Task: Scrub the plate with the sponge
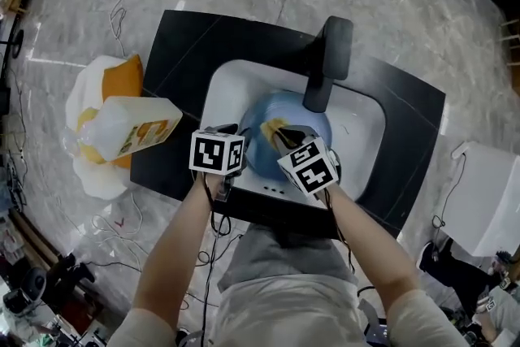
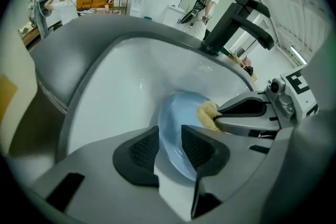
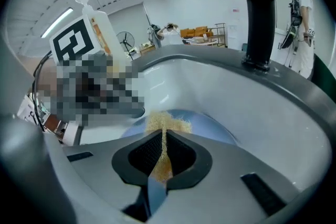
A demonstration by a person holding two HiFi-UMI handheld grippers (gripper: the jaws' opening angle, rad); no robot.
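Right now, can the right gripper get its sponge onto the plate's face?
Likely yes: the sponge in the right gripper touches the plate, which the left gripper holds by its rim, nothing between.

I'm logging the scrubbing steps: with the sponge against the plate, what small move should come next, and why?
Probably slide the sponge across the plate: the right gripper pinches it against the face, and the left gripper clamps the rim.

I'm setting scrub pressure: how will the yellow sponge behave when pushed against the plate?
Probably soft: the sponge is pinched thin between the fingers of the right gripper. Its fuzzy free end will likely bend and drag on the plate rather than slide stiffly.
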